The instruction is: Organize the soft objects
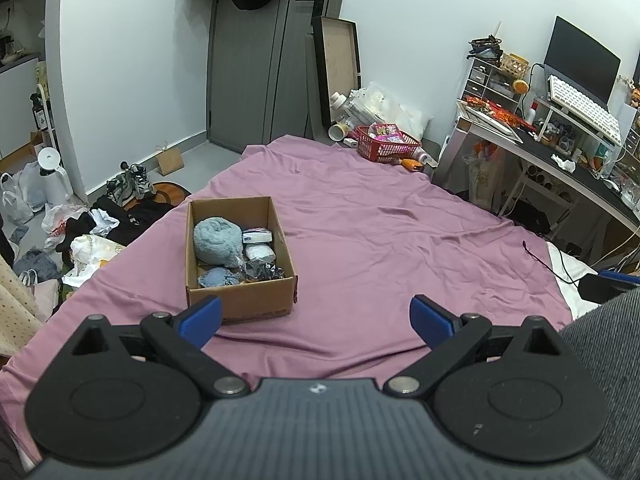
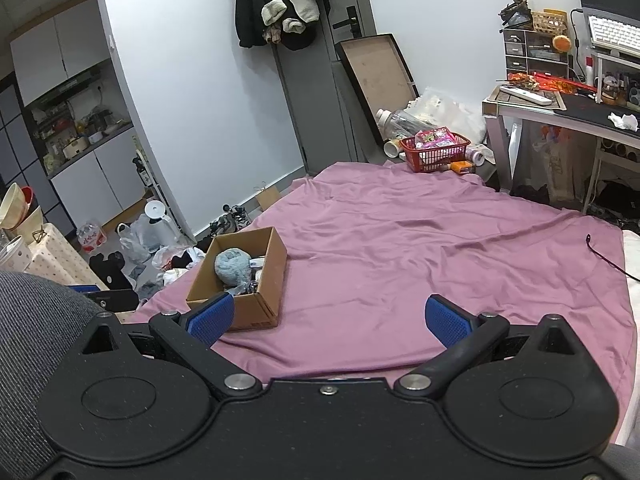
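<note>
i see my left gripper (image 1: 316, 320) held above the near edge of the purple sheet (image 1: 380, 220), its blue fingers (image 1: 202, 318) spread wide with nothing between them. my right gripper (image 2: 328, 320) looks the same from its own camera: jaws wide apart, empty, over the near edge of the sheet.

the cardboard box (image 1: 240, 296) sits on the sheet close to its left edge, toward the near end. inside it i see a pale blue fluffy bundle (image 1: 216, 242) against the left wall, a smaller blue knitted piece (image 1: 218, 278) in the near left corner, a dark crinkly packet (image 1: 264, 270) at the near right, and white wrapped items (image 1: 258, 246) along the right wall.

a red basket (image 1: 386, 144) stands at the far edge of the sheet, well apart from the box.
</note>
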The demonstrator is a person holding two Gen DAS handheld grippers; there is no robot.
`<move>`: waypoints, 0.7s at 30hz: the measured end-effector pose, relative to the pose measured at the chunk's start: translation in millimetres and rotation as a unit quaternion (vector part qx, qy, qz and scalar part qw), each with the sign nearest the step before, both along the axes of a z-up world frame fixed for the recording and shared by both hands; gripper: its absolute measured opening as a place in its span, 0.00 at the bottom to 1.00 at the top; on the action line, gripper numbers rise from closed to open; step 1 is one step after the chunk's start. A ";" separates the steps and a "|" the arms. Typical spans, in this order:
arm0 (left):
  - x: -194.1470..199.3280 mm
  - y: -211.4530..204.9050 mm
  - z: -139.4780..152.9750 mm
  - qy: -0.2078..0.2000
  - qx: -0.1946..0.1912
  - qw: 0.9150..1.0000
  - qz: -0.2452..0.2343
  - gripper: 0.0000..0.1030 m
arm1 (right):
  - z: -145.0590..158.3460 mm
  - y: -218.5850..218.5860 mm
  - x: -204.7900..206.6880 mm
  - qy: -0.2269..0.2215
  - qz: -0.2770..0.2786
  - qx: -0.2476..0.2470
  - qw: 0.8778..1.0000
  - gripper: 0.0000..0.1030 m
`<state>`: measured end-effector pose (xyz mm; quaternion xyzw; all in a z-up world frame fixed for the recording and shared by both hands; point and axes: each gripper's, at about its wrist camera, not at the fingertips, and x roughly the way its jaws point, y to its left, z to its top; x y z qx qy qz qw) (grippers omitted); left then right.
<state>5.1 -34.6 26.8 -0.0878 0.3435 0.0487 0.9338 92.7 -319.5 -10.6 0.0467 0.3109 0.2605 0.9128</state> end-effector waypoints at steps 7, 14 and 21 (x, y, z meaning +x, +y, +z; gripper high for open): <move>0.9 -1.3 -2.4 0.001 -0.003 1.000 -0.002 0.96 | 0.5 -0.9 -0.2 -0.001 0.000 -0.005 1.000 1.00; 1.1 -0.7 -5.3 0.003 -0.011 1.000 -0.006 0.96 | -2.4 -4.8 3.5 0.010 0.002 0.002 1.000 1.00; 1.3 1.1 -6.0 0.003 -0.013 1.000 -0.007 0.96 | -1.6 -5.6 3.2 0.009 0.002 0.000 1.000 1.00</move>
